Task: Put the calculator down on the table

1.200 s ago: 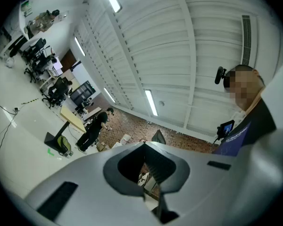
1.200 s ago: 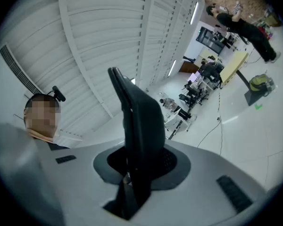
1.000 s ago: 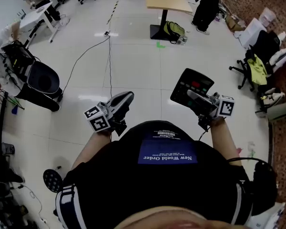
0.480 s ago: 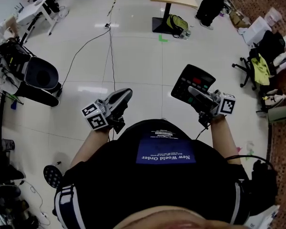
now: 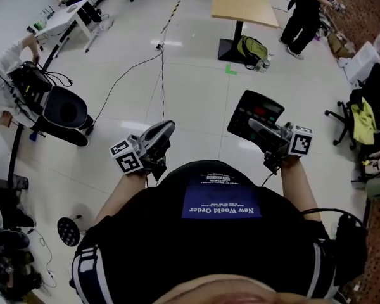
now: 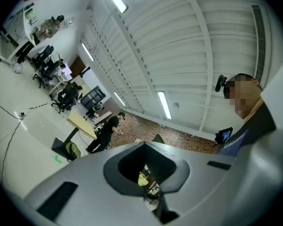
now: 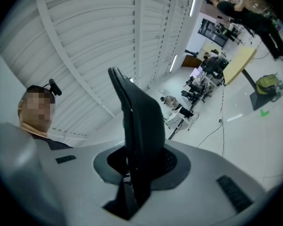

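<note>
Status: placing not done yet.

- left gripper (image 5: 165, 132): claw closed on nothing. Its own view shows the jaws together with only the room behind them. Held at waist level in front of the person, no part in the carry.
- table (image 5: 239, 4): the only tan-topped one in the head view stands well apart, far across the white floor (image 5: 190, 94), near the top of frame. A green bag (image 5: 251, 47) sits at its foot and a person in black (image 5: 306, 10) stands just to its right. Top looks bare from here.
- right gripper (image 5: 255, 126): claw clamped on the calculator (image 5: 257, 109). The right gripper view shows it edge-on, wedged upright between the jaws. In the head view it sticks out ahead of the claw, key face up and tilted, in the air over the floor, touching no surface.

My read: pickup is done and this is the carry. Left to do: reach a table, lower the calculator flat, open the claw, back off.

Writing, left to right:
- marker cubes on both grippers: black and white square patterns only, no text.
- shirt print (image 5: 221, 209): "New World Order", upside down in the head view. The smaller lines above it are too fine to read.
- calculator: a reddish patch near the display; key legends and any brand too small to tell.
</note>
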`<state>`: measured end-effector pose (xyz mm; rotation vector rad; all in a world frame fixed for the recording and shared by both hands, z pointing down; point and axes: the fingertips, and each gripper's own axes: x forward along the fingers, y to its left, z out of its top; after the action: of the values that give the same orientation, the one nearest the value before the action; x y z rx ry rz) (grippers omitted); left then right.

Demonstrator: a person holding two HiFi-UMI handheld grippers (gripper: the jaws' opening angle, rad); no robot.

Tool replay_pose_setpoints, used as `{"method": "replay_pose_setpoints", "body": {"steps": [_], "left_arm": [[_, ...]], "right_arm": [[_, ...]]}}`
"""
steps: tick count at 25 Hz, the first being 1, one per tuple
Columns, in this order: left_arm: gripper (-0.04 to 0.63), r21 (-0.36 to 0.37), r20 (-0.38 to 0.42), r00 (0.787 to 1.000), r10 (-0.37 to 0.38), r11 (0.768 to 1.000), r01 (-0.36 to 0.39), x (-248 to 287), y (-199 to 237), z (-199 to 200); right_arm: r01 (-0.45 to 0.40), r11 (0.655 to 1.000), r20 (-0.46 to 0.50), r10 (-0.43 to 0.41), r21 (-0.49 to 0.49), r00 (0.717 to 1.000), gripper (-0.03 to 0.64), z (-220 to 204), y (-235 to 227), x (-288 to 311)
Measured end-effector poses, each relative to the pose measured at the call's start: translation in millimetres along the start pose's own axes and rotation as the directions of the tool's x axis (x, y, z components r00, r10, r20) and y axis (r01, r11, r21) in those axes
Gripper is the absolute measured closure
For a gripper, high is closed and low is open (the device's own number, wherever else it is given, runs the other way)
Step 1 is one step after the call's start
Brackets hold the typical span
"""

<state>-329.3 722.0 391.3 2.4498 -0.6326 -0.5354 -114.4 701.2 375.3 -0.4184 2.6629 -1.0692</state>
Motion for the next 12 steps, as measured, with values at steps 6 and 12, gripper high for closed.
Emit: {"method": "replay_pose_setpoints", "body": {"steps": [6,12], "left_arm": [[0.588,0.006,0.032,0.999,0.015,1.0,-0.015,96,14,-3],[0.588,0.004,-0.006,1.0,0.029,1.0,-0.029,142,34,0]], "right_arm": [[-0.029,0.999,-0.013,0.029,0.017,0.999,0.546,66,-59,-48],[-0.05,0.998,0.007,0.05,0.027,0.999,0.546,100,-90,-58]]}}
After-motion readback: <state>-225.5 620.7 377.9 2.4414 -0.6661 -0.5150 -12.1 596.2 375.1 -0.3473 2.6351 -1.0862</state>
